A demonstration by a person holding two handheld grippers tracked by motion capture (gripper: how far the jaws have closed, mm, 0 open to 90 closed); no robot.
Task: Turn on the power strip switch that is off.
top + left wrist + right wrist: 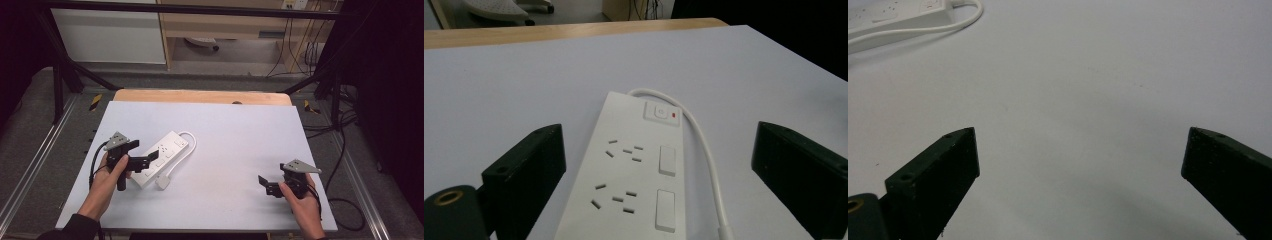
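1. A white power strip (161,156) lies flat on the pale grey table (235,140), left of the table's middle, set on a slant with one end toward the near left and the other toward the far right.
2. Its white cable (184,145) leaves the far end, loops round on the right side and runs back along the strip to a white plug (163,181) lying on the table just beside the near end.
3. In the left gripper view the power strip (634,175) shows two socket groups, two white rocker switches to their right and a master switch (662,113) with a small red mark at the far end.
4. The left gripper (143,159), held in the person's left hand (107,177), sits over the near end of the strip; its jaws stand spread wide, one on each side of the strip, and whether they touch it cannot be told.
5. The right gripper (267,186), held in the right hand (302,202), is at the near right of the table, well apart from the strip.
6. Its jaws are also spread wide, with bare table between them; the right gripper view has the strip and cable (923,25) far off at its upper left.
7. A wooden board edge (200,96) runs along the far side of the table.
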